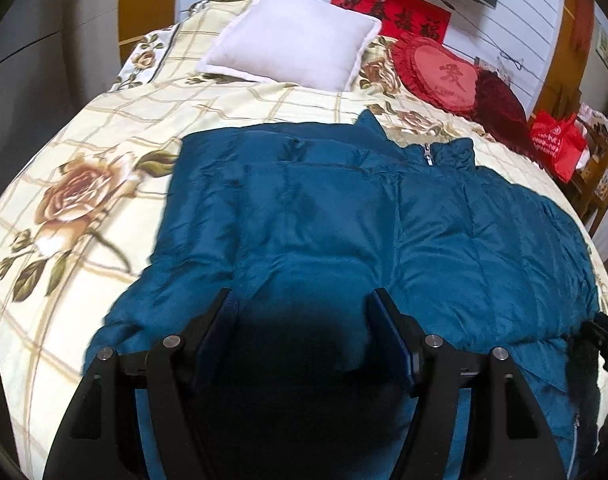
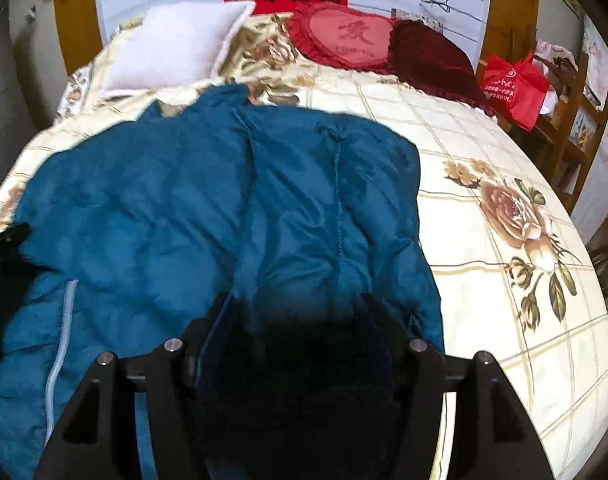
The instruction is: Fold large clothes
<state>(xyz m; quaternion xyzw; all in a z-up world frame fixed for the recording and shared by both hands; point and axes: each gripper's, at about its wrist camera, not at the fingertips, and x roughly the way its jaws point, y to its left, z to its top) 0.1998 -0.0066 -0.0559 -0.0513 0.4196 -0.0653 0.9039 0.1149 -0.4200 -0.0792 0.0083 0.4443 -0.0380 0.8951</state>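
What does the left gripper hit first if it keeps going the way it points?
Probably the blue jacket: the left gripper has open jaws, angled down over its near hem, nothing between. Depth is unclear.

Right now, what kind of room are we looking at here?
Most likely a bedroom in a home. A bed with a floral checked bedspread fills the view, a white pillow and a red heart cushion lie at its head, and a blue padded jacket is spread across it.

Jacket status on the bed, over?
Left tool and right tool open, over the lower jacket. Teal padded jacket spread flat on the floral bedspread, zipped at the collar. Pillows clear of it.
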